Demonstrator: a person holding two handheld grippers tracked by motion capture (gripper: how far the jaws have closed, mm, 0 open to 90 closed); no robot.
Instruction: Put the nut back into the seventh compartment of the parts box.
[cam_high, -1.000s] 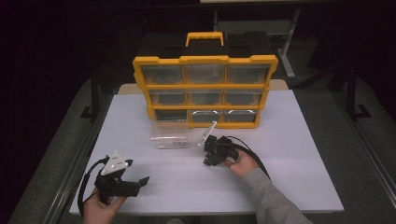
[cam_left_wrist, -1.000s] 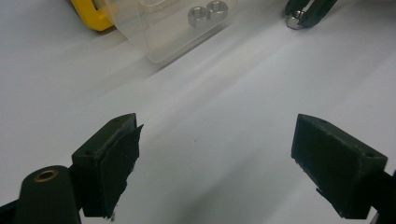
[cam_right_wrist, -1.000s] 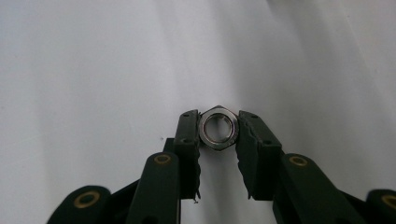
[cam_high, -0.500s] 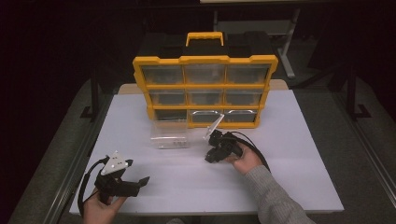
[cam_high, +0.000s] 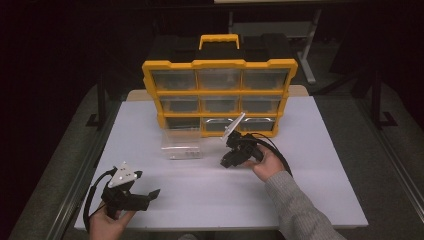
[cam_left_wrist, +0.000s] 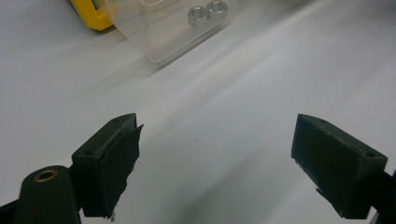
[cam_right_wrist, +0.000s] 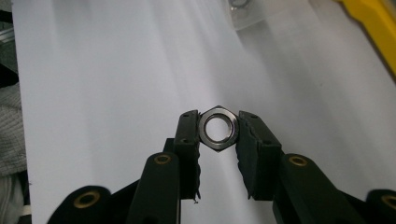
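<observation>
The right gripper (cam_high: 226, 163) now sits slightly farther toward the table's (cam_high: 320, 150) right edge and a little nearer the yellow organizer (cam_high: 219, 95) than a second ago; its grey plate (cam_high: 233, 125) stands more upright; the right hand (cam_high: 267, 162) shifts with it; its jaws grip a hex nut (cam_right_wrist: 218, 128).

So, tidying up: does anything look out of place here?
One clear drawer sits out on the table in front of the yellow organizer, nuts inside. The right gripper grips another nut.
</observation>
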